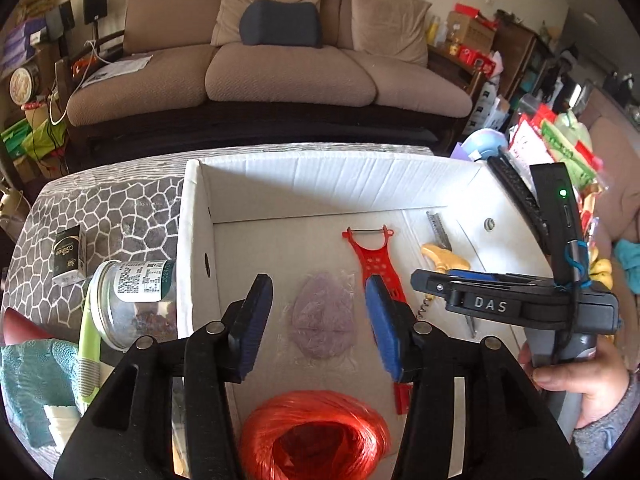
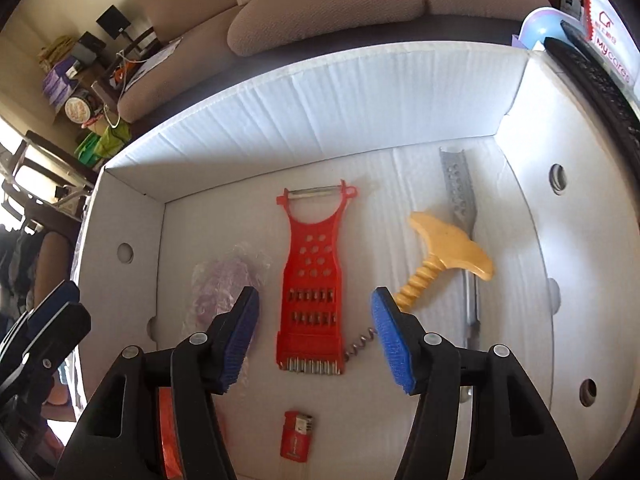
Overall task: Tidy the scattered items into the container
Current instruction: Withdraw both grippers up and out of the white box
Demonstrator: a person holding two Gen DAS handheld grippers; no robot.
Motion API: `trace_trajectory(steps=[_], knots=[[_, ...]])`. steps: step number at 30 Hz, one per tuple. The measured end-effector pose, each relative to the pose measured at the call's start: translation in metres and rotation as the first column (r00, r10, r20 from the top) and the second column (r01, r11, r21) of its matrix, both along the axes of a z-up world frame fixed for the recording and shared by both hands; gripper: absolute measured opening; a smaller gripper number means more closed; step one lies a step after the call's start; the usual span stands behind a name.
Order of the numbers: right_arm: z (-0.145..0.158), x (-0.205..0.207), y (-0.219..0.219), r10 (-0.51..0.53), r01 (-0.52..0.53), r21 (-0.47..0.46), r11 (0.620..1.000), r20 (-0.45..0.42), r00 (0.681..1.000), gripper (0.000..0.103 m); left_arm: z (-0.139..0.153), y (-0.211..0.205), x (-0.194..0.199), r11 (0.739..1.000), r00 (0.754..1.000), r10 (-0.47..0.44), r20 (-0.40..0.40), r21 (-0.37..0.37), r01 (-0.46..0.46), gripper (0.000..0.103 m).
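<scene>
A white cardboard box [image 1: 192,220] [image 2: 320,108] holds a red peeler-grater [image 1: 374,264] [image 2: 312,272], a yellow-handled corkscrew [image 1: 442,258] [image 2: 448,248], a perforated metal tool [image 1: 438,228] [image 2: 456,184], a purple pad in clear wrap [image 1: 322,320] [image 2: 224,280], an orange raffia ball [image 1: 316,432] and a small red lighter [image 2: 298,436]. My left gripper [image 1: 318,320] hangs open above the purple pad, nothing between its pads. My right gripper [image 2: 316,328] stands open over the lower end of the grater, holding nothing. A hand [image 1: 580,384] grips its handle.
Left of the box, on the honeycomb-patterned table cover [image 1: 112,208], stand a glass jar [image 1: 128,304] and a small dark carton [image 1: 70,256], with a green-handled item [image 1: 88,344] and teal cloth [image 1: 36,380]. A black keyboard [image 1: 516,192] leans on the box's right side. A sofa [image 1: 280,72] lies beyond.
</scene>
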State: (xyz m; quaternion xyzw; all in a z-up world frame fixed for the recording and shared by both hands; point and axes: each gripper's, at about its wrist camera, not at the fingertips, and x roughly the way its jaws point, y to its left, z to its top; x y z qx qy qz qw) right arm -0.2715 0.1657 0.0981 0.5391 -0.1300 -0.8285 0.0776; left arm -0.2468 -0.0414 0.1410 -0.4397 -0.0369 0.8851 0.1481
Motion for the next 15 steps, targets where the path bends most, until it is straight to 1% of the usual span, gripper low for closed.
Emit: trace_trajectory(steps=[2,4,6,8,9,11,13,15], knots=[[0.012,0.014,0.007,0.0,0.0,-0.015,1.0,-0.025,1.0,0.061,0.01,-0.012,0.013,1.0,1.0,0.009,-0.01,0.023,-0.009,0.055],[0.024,0.028,0.011,0.013,-0.013,-0.012,1.0,-0.048,0.999,0.061,0.019,-0.026,0.027,0.999,1.0,0.023,-0.021,0.041,-0.022,0.058],[0.037,0.044,0.009,0.036,-0.036,0.006,0.999,-0.077,0.996,0.061,0.025,-0.041,0.041,0.998,0.999,0.035,-0.015,0.061,-0.034,0.07],[0.048,0.059,0.005,0.06,-0.059,0.016,0.998,-0.103,0.993,0.061,0.029,-0.054,0.056,0.996,0.999,0.038,0.0,0.078,-0.038,0.08],[0.053,0.067,0.002,0.072,-0.07,0.016,0.997,-0.112,0.991,0.061,0.03,-0.061,0.064,0.996,0.999,0.043,0.007,0.078,-0.043,0.083],[0.06,0.079,-0.008,0.086,-0.085,0.009,0.996,-0.123,0.989,0.065,0.032,-0.07,0.078,0.996,0.998,0.055,0.016,0.069,-0.056,0.086],[0.066,0.093,-0.016,0.094,-0.092,0.023,0.996,-0.131,0.987,0.066,0.034,-0.077,0.092,0.996,0.998,0.065,0.025,0.062,-0.066,0.087],[0.072,0.106,-0.023,0.105,-0.098,0.056,0.994,-0.136,0.985,0.068,0.037,-0.08,0.106,0.996,0.997,0.074,0.028,0.056,-0.075,0.1]])
